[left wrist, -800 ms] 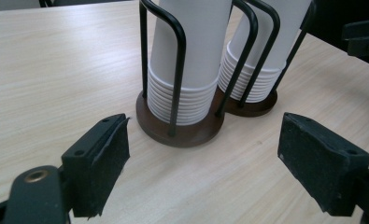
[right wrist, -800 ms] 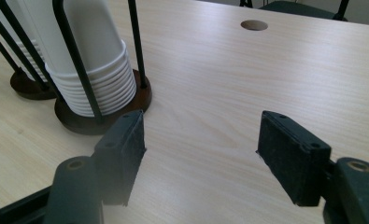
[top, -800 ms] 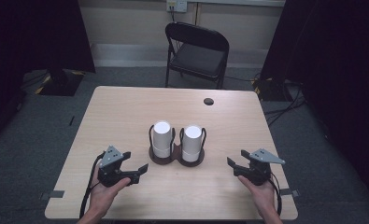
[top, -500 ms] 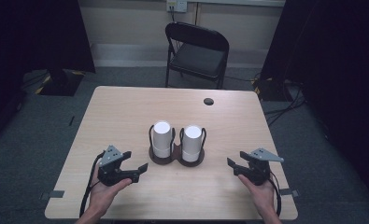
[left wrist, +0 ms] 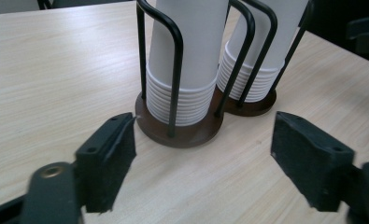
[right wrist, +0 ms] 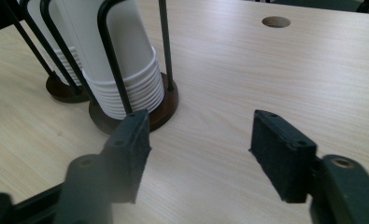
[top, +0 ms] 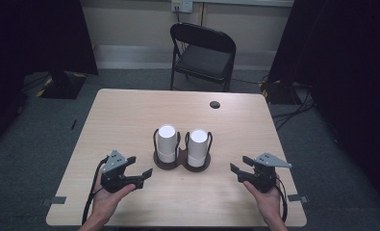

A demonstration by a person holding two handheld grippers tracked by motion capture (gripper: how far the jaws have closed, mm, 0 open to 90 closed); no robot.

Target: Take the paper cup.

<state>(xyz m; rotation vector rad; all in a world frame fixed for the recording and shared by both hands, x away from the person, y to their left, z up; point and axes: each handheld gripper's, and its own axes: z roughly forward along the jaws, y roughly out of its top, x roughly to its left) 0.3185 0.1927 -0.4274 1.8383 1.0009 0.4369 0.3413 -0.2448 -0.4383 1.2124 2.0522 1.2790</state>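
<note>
Two stacks of white paper cups [top: 167, 143] in a dark wire holder [top: 181, 161] were seen mid light wooden table [top: 130, 115]. The left gripper [top: 142, 174] and right gripper [top: 234, 169] were held wide apart, empty. A black folding chair [top: 204, 53] stood behind.

Matt pale wood-grain table [top: 130, 120]; white paper cups [left wrist: 191, 56] (smooth) in black wire holder [left wrist: 175, 70].

The only obstacle on the table [top: 130, 115] is the cup holder [top: 182, 163] at centre frame, whose black wire loops cage two touching stacks of white paper cups [top: 167, 143]. Bare wood lies open all around it: the upper half of the tabletop, both side margins, and the lower strip. A small cable hole [top: 215, 104] sits upper right. A folding chair [top: 204, 50] stands beyond the far edge.
</note>
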